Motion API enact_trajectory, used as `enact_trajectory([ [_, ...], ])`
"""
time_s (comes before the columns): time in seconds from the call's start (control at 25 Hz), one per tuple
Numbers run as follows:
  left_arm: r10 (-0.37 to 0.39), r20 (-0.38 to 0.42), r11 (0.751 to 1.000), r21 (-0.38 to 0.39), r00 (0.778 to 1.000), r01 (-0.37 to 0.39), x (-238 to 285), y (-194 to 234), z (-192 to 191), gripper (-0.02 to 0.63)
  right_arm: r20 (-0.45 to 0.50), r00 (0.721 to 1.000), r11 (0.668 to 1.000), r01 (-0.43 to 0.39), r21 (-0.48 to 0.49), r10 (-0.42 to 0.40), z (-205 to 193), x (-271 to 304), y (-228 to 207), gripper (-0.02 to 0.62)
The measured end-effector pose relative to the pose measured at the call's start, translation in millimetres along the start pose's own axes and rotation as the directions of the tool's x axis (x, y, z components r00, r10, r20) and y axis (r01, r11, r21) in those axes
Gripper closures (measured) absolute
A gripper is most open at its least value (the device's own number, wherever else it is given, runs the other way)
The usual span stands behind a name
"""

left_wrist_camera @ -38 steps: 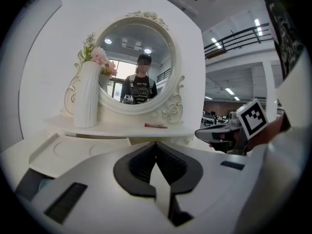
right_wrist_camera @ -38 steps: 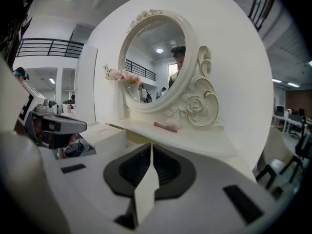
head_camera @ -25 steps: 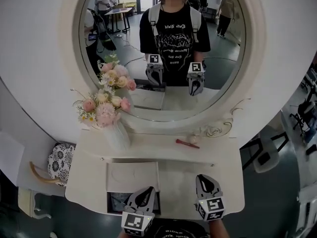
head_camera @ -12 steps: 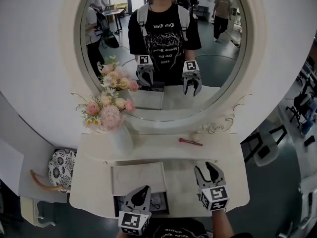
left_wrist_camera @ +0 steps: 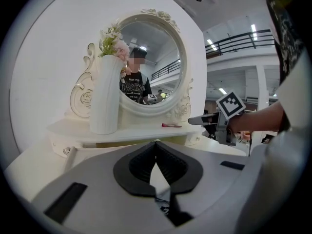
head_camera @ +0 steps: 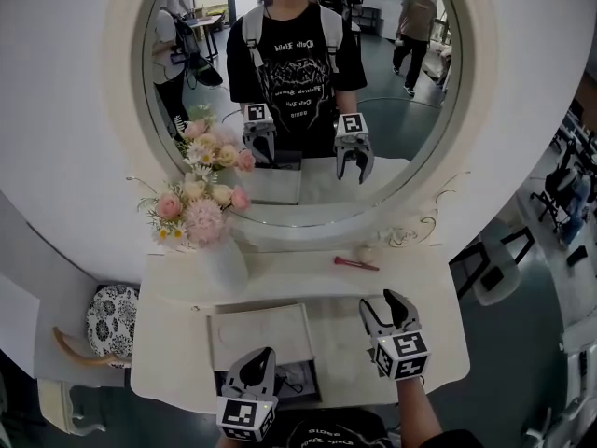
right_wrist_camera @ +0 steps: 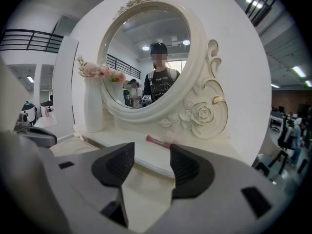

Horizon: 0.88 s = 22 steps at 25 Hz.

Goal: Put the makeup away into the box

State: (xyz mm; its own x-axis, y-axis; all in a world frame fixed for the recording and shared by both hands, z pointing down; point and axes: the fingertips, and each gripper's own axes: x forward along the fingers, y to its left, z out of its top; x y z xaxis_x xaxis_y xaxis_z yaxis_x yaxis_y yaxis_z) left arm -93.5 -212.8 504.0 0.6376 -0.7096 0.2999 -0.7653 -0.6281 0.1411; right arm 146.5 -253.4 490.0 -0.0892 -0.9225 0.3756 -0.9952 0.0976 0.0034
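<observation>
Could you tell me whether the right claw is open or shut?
Open: the right claw has just been opening; its jaws stand apart with nothing between them, the pink makeup stick lying farther ahead.

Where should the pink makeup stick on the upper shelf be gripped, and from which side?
Grip the pink makeup stick around its middle, jaws across its thin width, coming from the front edge of the shelf. It lies flat, lengthwise along the shelf, with the mirror frame close behind. The right gripper, whose empty jaws have just been opening, faces it.
</observation>
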Motion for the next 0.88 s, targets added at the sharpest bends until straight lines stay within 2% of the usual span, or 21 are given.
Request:
enact_trajectory([
  [0.2,0.015,-0.001,1.0,-0.008,1.0,-0.015,-3,10,0,0.591,-0.007,1.0,0.999,0.025,0.025,-0.025,6,12,-6,0.373],
  [0.72,0.045,-0.022,0.999,-0.019,0.999,-0.045,-4,30,-7,0.591,-0.012,0.999,0.999,0.052,0.001,-0.052,28,51,-14,0.374],
  [0.88,0.053,-0.034,0.999,0.005,0.998,-0.053,-9,35,-7,0.591,-0.026,0.998,0.998,0.064,-0.007,-0.064,29,62,-14,0.374],
])
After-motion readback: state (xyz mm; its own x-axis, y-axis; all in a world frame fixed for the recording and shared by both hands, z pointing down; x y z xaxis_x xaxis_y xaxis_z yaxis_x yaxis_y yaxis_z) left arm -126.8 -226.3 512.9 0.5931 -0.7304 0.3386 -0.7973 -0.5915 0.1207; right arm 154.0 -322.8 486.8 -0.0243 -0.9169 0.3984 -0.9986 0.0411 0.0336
